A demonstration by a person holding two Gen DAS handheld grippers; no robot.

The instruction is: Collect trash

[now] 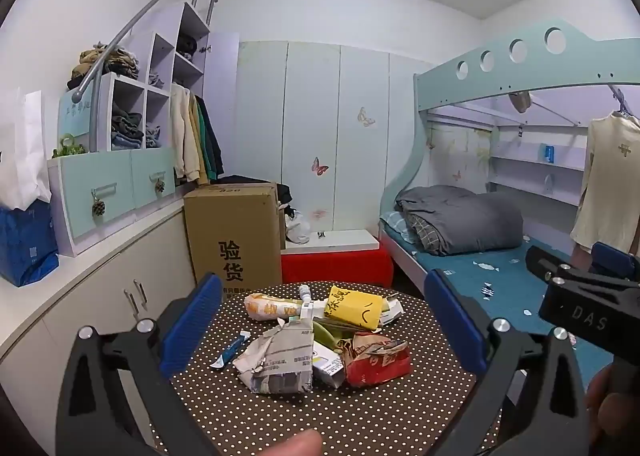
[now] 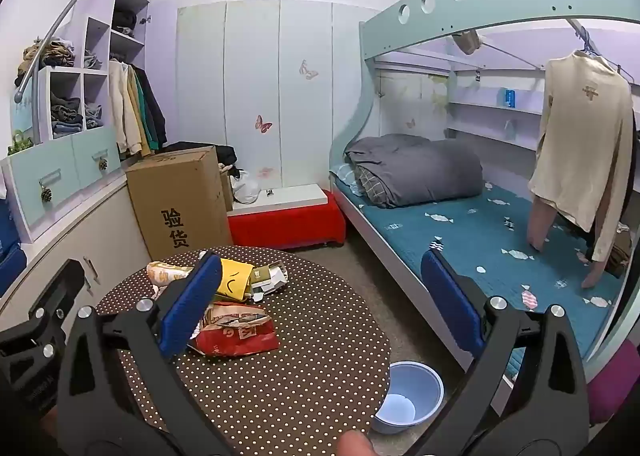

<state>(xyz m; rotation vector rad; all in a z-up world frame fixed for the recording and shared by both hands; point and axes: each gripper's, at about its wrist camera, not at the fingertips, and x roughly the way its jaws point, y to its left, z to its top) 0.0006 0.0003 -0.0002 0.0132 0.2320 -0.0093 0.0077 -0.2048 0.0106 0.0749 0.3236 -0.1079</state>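
Left claw (image 1: 322, 320) and right claw (image 2: 320, 304) both spread wide and empty, trash pile (image 1: 320, 340) heaped mid-frame on the dotted tabletop (image 1: 360, 416), best approached low, closing on one crumpled piece like the red wrapper (image 2: 240, 332).

In the right wrist view, the left finger (image 2: 191, 306) of the right hand-held gripper (image 2: 320, 308) covers the grey carton and much of the trash pile (image 2: 240, 320) on the desk (image 2: 304, 376). The desk's near edge hides part of the blue basin (image 2: 416, 388) on the floor. In the left wrist view, small print on the grey carton (image 1: 286, 360) is unreadable, and the blue bag (image 1: 24, 244) is cut off at the left edge.
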